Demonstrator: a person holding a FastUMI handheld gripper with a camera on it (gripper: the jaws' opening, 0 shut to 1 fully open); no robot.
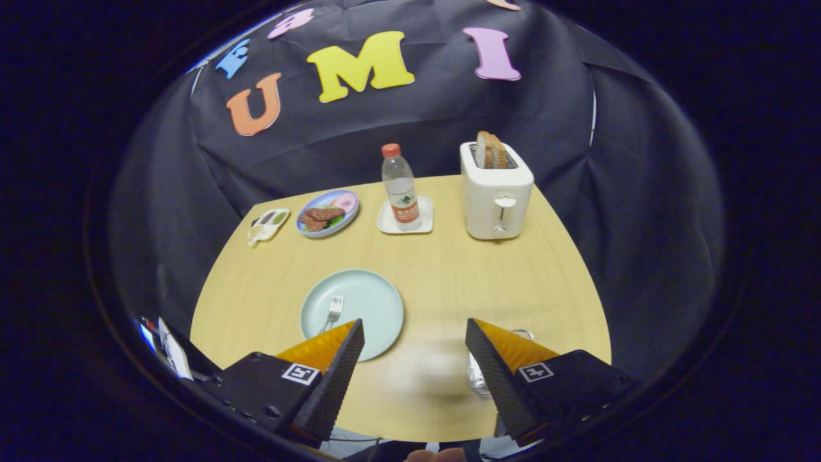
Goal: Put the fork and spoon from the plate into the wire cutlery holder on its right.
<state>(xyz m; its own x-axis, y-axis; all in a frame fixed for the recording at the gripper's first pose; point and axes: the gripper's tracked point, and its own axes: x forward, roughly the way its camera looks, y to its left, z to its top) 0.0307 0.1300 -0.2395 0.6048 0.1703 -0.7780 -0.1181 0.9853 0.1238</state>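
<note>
A pale green plate (372, 301) lies on the wooden table just ahead of my left finger. A silver fork (333, 311) rests on the plate's left side, tines pointing away, its handle hidden behind the left fingertip (343, 350). The wire cutlery holder (478, 375) stands to the plate's right, mostly hidden behind my right fingertip (497, 359); a bit of its rim and side shows. I cannot make out the spoon. My gripper (415, 330) hangs above the table's near part, open wide, with nothing between its fingers.
At the back stand a white toaster (495, 196) with bread slices, a water bottle (401, 189) on a white coaster, a blue plate of food (328, 213) and a small white sauce tray (269, 224). Bare wood lies between them and the green plate.
</note>
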